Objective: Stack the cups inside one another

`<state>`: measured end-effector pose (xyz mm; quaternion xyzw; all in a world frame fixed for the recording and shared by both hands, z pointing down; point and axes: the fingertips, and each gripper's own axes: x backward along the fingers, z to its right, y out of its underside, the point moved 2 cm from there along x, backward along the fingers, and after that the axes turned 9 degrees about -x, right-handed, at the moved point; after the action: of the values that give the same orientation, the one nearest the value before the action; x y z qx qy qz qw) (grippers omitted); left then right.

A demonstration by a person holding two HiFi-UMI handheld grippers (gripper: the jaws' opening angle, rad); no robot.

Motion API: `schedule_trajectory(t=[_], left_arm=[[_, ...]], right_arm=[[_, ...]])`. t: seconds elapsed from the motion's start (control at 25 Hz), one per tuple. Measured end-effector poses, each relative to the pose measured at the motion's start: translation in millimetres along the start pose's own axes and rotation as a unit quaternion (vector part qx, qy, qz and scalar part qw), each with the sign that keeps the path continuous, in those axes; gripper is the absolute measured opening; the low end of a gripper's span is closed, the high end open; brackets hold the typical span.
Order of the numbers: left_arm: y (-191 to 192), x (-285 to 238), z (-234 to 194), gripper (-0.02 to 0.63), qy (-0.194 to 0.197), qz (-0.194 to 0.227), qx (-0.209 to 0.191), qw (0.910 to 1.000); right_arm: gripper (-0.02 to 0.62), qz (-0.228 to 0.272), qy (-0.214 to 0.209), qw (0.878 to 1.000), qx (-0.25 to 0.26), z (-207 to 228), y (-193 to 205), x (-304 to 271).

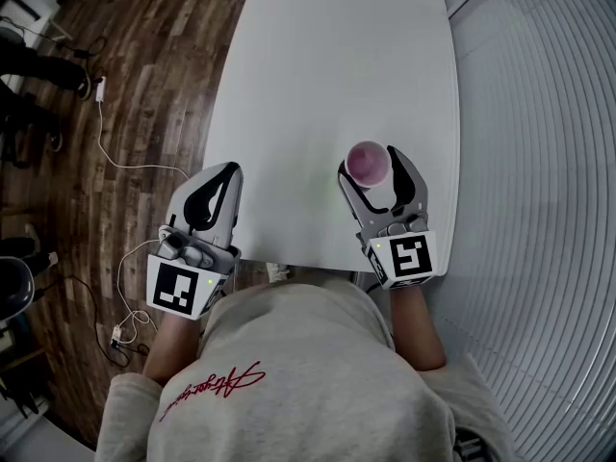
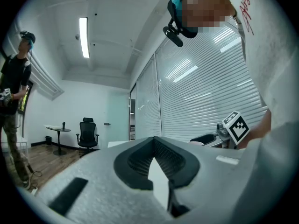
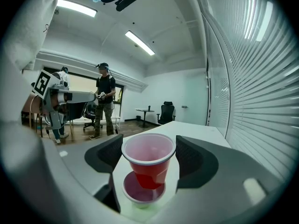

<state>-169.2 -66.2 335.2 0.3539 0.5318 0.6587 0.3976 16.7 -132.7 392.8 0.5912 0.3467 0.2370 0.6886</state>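
Red cup (image 3: 148,167) in right gripper (image 3: 149,154) hides lower cup (image 3: 139,194) from head view.

The left gripper (image 1: 223,176) is pointing flat by the left edge of the table (image 1: 327,65), its jaws pressing together on nothing. The right gripper (image 1: 371,169) is pointing a bit down by the right edge, its jaws squeezing a red cup (image 3: 148,160).

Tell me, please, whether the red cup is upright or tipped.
Upright: the cup, between the right gripper's jaws, has its mouth facing up.
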Motion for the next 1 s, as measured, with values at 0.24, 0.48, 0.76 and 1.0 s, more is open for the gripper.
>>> schedule_trajectory(t=[0.24, 0.48, 0.76, 1.0], left_arm=[[-3, 7, 1, -0.003, 0.000, -0.001, -0.001, 1.0000], [-7, 17, -1, -0.003, -0.003, -0.001, -0.001, 1.0000], [-12, 20, -7, -0.003, -0.004, -0.002, 0.001, 1.0000], [-7, 22, -7, -0.003, -0.004, -0.001, 0.000, 1.0000]], right_arm=[[0.354, -0.002, 0.001, 1.000, -0.004, -6, 2, 4], [0.354, -0.005, 0.002, 1.000, -0.004, -15, 1, 7], [0.356, -0.011, 0.002, 1.000, -0.004, -19, -1, 4], [0.354, -0.016, 0.003, 1.000, -0.003, -21, 7, 2]])
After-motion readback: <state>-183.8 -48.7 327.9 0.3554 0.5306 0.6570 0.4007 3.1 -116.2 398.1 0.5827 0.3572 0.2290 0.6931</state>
